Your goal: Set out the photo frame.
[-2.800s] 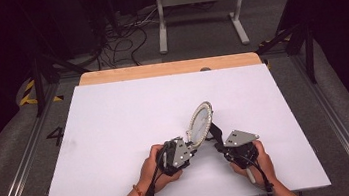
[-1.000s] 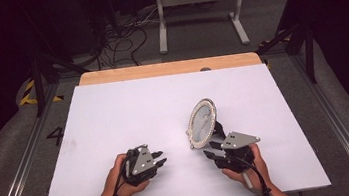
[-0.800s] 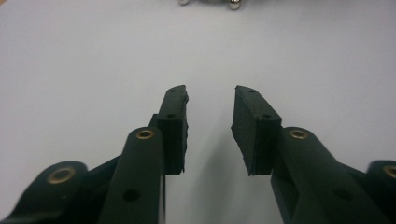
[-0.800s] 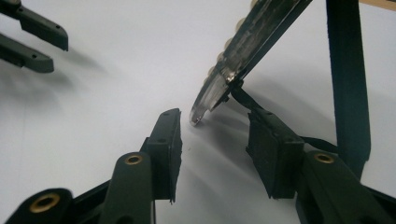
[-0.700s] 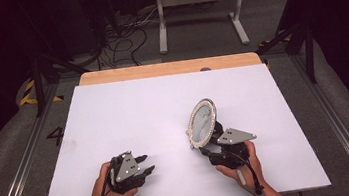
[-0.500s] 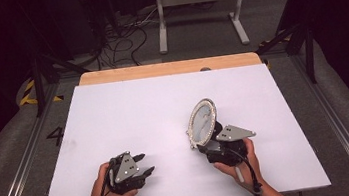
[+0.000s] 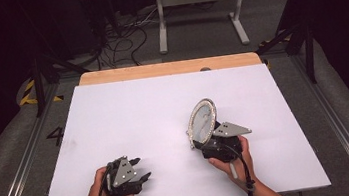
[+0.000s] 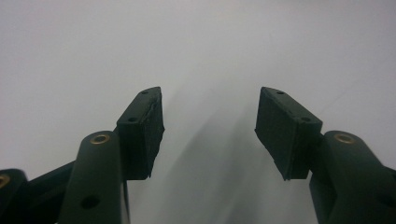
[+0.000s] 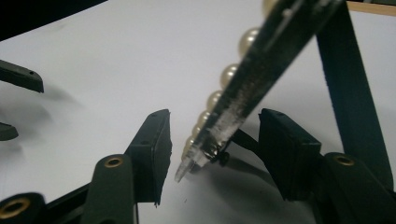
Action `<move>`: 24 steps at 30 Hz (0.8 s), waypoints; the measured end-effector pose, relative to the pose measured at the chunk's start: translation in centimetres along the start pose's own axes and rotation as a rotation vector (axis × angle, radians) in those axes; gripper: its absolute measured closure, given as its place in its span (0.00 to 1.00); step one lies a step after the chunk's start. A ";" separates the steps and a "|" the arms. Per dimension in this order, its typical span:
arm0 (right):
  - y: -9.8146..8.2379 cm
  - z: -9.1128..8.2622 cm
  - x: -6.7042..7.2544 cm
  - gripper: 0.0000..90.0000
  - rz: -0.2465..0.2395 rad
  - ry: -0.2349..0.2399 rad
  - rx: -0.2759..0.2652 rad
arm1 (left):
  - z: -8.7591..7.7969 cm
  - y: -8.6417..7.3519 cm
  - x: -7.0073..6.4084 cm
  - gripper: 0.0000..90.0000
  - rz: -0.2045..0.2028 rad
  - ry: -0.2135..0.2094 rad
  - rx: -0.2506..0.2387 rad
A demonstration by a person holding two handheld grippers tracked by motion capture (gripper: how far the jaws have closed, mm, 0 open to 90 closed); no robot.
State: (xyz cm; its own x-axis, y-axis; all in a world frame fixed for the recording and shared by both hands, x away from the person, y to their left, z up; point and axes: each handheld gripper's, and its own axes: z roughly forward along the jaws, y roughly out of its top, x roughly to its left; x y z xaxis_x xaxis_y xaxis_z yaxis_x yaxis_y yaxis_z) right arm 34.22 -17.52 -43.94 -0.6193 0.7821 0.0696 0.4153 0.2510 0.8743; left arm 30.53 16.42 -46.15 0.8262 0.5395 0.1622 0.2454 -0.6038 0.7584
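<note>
An oval picture frame (image 7: 202, 119) with a pearl-beaded rim stands tilted on the white table (image 7: 129, 113), propped on its black back leg (image 9: 345, 70). My right gripper (image 7: 199, 143) sits at the frame's foot. In the right gripper view the frame's lower edge (image 9: 224, 126) lies between the pads with a gap on each side, so the gripper (image 9: 212, 149) is open; its jaws have just been opening. My left gripper (image 7: 140, 168) rests near the front left, apart from the frame. Its jaws have just opened further and stand open (image 8: 210, 126) over bare table.
A wooden strip (image 7: 169, 68) runs along the table's far edge. Beyond it are a metal stand (image 7: 199, 9) and cables (image 7: 120, 39) on the floor. The left gripper's jaw tips (image 9: 18, 77) show at the left of the right gripper view.
The left hand has drawn away from the frame to the left and front, and its jaws have spread. The right gripper's jaws have parted from the frame's lower edge, and the frame stays standing.
</note>
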 end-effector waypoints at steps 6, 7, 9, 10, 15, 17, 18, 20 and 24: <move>0.0 0.3 0.1 0.57 0.008 -0.008 -0.009 | 0.0 0.1 0.0 0.45 0.001 0.005 -0.002; 0.0 0.3 0.0 0.59 0.010 -0.013 -0.011 | -0.1 0.0 0.0 0.44 0.003 0.005 0.000; 0.0 0.2 -0.3 0.62 0.008 0.009 -0.015 | -0.1 0.0 0.1 0.41 -0.003 0.005 0.002; 0.0 0.2 -0.2 0.64 0.006 0.012 -0.013 | -0.2 -0.1 0.2 0.40 -0.009 0.009 0.003; -0.1 0.0 -0.1 0.64 -0.014 0.009 -0.014 | -0.3 -0.2 0.4 0.32 -0.035 0.036 -0.001; -0.1 -0.1 -0.2 0.65 -0.019 0.009 -0.008 | -0.3 -0.2 0.4 0.32 -0.033 0.030 -0.003; -0.1 -0.1 -0.2 0.65 -0.018 0.010 -0.009 | -0.2 -0.1 0.5 0.32 -0.030 0.029 -0.002; -0.2 -0.3 -0.3 0.66 -0.021 0.017 -0.008 | -0.1 0.0 0.4 0.31 -0.027 0.025 -0.003; -0.4 -0.8 -0.6 0.67 -0.033 0.042 -0.003 | 0.3 0.4 0.5 0.31 -0.018 0.017 -0.004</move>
State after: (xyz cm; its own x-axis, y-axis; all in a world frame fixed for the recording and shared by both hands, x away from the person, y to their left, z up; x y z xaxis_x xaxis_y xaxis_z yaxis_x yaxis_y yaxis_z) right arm 33.91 -18.56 -43.95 -0.6598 0.7490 0.0607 0.3924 0.2745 0.8779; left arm 31.16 16.25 -45.94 0.8130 0.5602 0.1587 0.2585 -0.5916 0.7637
